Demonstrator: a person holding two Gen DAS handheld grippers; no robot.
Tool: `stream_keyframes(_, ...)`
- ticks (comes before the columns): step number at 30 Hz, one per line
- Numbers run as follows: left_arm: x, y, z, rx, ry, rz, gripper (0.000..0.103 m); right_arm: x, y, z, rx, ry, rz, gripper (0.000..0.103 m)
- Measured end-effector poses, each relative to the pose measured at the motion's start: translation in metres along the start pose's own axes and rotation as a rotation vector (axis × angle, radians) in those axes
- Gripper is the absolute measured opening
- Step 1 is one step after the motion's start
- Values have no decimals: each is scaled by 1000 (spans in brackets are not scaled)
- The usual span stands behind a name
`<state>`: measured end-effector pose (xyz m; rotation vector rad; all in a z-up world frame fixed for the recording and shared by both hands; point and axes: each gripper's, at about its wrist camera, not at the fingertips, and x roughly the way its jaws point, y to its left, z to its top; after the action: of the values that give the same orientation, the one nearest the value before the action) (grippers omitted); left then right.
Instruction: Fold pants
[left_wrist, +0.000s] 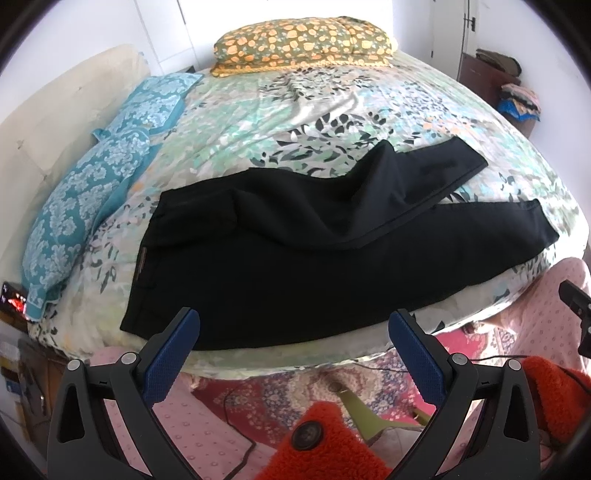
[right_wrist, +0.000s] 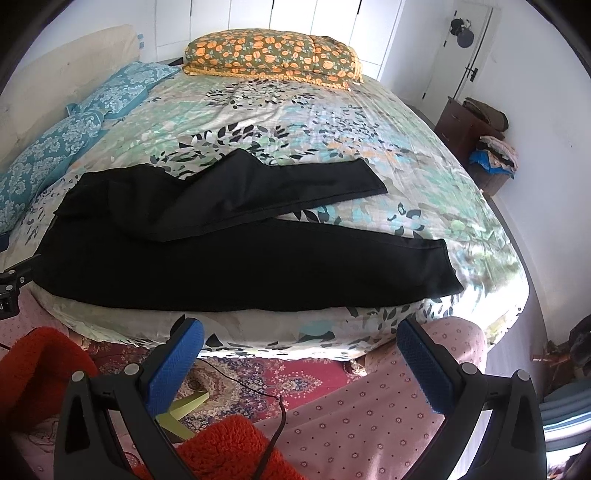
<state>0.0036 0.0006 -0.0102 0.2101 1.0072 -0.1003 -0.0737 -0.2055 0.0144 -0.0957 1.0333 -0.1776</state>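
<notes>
Black pants (left_wrist: 295, 258) lie spread along the near edge of a bed with a floral sheet (left_wrist: 295, 103), waistband to the left, legs to the right. The far leg is bunched and angled away from the near leg; the pants (right_wrist: 221, 262) look the same in the right wrist view. My left gripper (left_wrist: 293, 332) is open, held just off the bed edge below the waist part. My right gripper (right_wrist: 301, 343) is open too, below the near leg, over the bed's (right_wrist: 332, 122) side. Neither touches the cloth.
Two blue patterned pillows (left_wrist: 92, 184) lie along the left of the bed and an orange-flowered pillow (left_wrist: 303, 42) at the far end. A person's pink dotted trousers (right_wrist: 369, 424) and orange fuzzy sleeve (left_wrist: 325, 443) show below. A red carpet (right_wrist: 280, 373) and a dresser (right_wrist: 465, 125) with clothes stand nearby.
</notes>
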Motion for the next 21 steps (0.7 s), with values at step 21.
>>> stream_keyframes(21,-5,35,-14,-107,30,54,102,-12,52,11,-187,-83,80,103)
